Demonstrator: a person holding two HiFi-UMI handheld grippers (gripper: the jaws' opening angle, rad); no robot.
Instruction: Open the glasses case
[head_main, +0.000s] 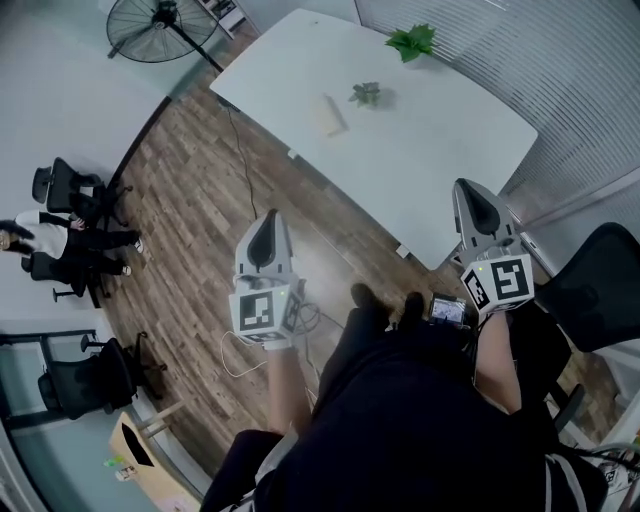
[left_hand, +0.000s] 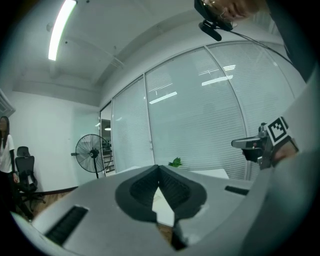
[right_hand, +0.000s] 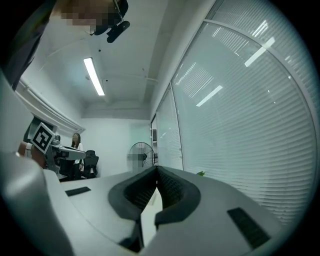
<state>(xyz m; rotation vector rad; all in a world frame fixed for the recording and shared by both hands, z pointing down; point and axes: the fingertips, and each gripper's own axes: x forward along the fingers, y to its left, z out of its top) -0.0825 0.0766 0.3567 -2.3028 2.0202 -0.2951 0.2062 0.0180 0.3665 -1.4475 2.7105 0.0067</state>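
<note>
Dark-clothed person (head_main: 400, 430) filled the foreground, with the left gripper (head_main: 270, 218) and right gripper (head_main: 465, 190) held out in front, each with its jaws closed together on nothing. Well ahead of both, the pale glasses case (head_main: 330, 115) lay on the white table (head_main: 440, 150), near a small plant (head_main: 365, 94).

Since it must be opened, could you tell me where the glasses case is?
In the head view, the case lies on the white table near its left edge, just left of the small plant.
</note>
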